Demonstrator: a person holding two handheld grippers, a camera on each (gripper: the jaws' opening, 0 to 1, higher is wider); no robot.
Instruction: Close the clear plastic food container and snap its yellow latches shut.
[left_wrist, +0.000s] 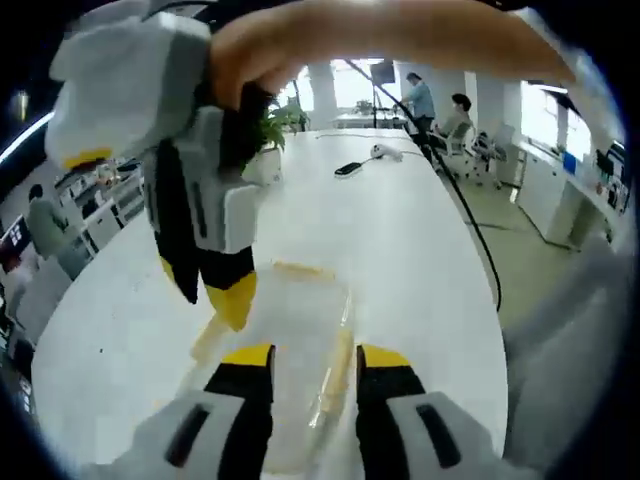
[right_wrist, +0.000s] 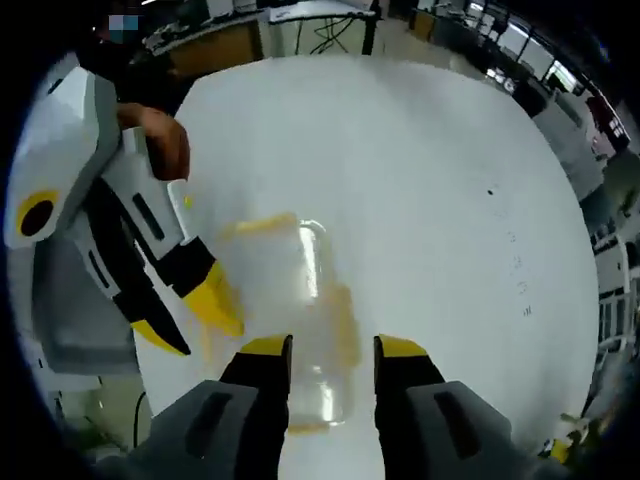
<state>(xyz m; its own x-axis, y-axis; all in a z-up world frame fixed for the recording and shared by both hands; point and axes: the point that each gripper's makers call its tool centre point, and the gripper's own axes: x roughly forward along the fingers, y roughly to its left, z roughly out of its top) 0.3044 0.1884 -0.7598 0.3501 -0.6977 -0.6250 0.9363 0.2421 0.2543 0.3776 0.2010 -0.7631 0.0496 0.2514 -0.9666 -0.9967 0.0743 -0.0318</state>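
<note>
White and long, the counter (left_wrist: 400, 230) runs toward a far end where people sit in an office. Near its close edge lies the clear plastic food container (right_wrist: 290, 290), see-through, with yellow latches (right_wrist: 345, 325) on its sides; I cannot tell what is inside it. Left claw (left_wrist: 315, 358) stands parted at the container, gripping nothing. Right claw (right_wrist: 331, 350) stands parted likewise, a latch between its jaws.

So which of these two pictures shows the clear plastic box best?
The right gripper view: the clear container lies nearly whole on the white table, with its yellow latches visible around it. The left gripper view shows it fainter, partly behind the hand-held gripper's jaws.
</note>
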